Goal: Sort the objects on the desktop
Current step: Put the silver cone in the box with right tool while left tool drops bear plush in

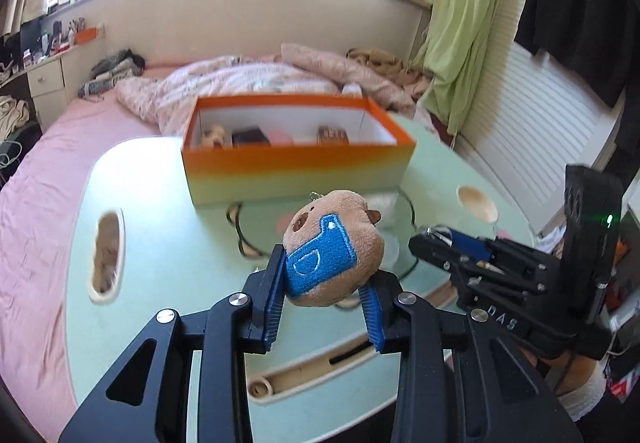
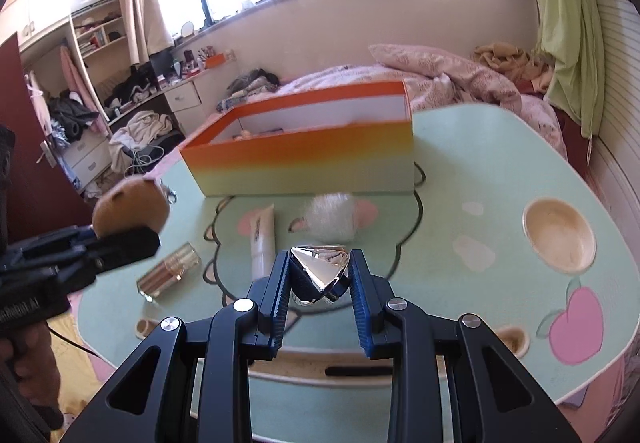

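Note:
My left gripper (image 1: 326, 285) is shut on a brown plush toy (image 1: 332, 247) with a blue patch, held above the pale green table (image 1: 168, 243). From the right wrist view the same plush toy (image 2: 130, 209) shows at the left, clamped in the left gripper (image 2: 120, 239). My right gripper (image 2: 320, 275) is shut on a faceted silver and dark blue bottle (image 2: 320, 273), low over the table (image 2: 472, 171). The orange box (image 1: 296, 159) stands open behind, with several small items inside. In the right wrist view the orange box (image 2: 304, 163) is just beyond the bottle.
On the table lie a white tube (image 2: 262, 239), a clear bottle with a gold cap (image 2: 168, 269) and a white fluffy thing (image 2: 334, 217). A round cup recess (image 2: 558, 239) is sunk in the tabletop on the right. A pink bed (image 1: 52, 147) lies behind the table.

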The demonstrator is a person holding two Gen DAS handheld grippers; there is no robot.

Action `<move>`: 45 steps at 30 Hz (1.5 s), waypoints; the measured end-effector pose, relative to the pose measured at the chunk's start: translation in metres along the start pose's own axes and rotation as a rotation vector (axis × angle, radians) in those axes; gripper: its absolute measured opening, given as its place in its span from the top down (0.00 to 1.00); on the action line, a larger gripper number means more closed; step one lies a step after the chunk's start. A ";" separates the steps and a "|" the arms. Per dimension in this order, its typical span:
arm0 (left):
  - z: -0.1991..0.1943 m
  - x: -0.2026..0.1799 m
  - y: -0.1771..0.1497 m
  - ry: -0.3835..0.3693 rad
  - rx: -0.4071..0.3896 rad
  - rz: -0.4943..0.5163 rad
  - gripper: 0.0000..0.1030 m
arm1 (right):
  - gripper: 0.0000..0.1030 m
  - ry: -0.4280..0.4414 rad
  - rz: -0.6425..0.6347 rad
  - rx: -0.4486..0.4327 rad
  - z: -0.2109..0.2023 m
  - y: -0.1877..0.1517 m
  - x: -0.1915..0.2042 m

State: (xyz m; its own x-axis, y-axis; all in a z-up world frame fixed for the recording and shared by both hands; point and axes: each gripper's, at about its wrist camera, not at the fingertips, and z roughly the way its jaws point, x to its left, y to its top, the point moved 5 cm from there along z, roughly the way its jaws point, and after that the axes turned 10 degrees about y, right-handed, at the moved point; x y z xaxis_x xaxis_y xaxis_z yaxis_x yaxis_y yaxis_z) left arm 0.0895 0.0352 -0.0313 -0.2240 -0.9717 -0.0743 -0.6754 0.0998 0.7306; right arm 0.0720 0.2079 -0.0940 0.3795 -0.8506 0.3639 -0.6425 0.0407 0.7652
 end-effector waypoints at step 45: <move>0.058 0.076 0.093 0.064 0.018 -0.213 0.44 | 0.40 0.009 0.136 -0.064 0.057 0.143 -0.048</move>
State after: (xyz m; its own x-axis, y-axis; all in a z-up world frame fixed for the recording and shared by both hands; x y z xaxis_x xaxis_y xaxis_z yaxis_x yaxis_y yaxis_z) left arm -0.0312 -0.0174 -0.0080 -0.0303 -0.9828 -0.1821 -0.7154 -0.1059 0.6907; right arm -0.0763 0.2245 -0.0321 0.2983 -0.8303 0.4707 -0.6448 0.1883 0.7408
